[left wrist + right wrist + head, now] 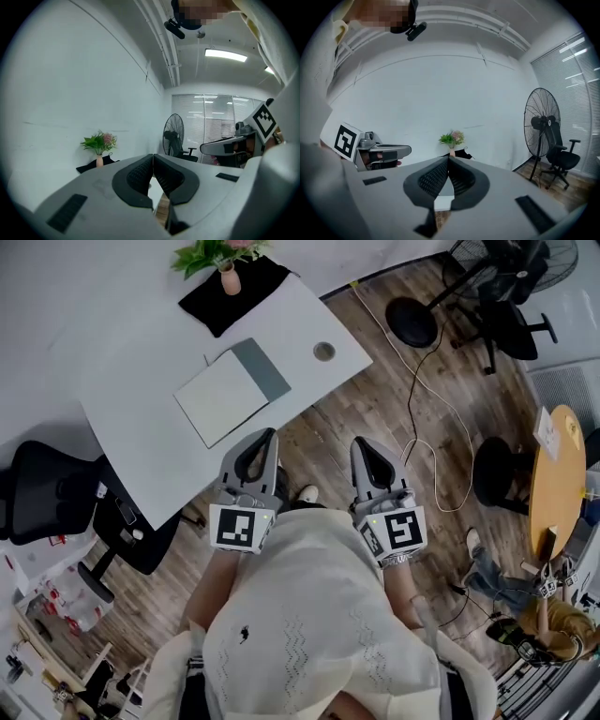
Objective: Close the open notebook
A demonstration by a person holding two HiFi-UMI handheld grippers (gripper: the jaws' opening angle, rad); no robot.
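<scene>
Two grippers: left gripper (pixel 265 435) and right gripper (pixel 362 442) are both clenched tip to tip, with nothing between them.
Notebook (pixel 230 390): flat on the white table (pixel 141 381), just ahead of the left gripper, ahead and left of the right; touching neither.
Hidden: in both gripper views the jaws cover the notebook; the flower vase (pixel 451 146) shows beyond.
Unclear: whether the notebook's grey strip is a cover or a page.
</scene>
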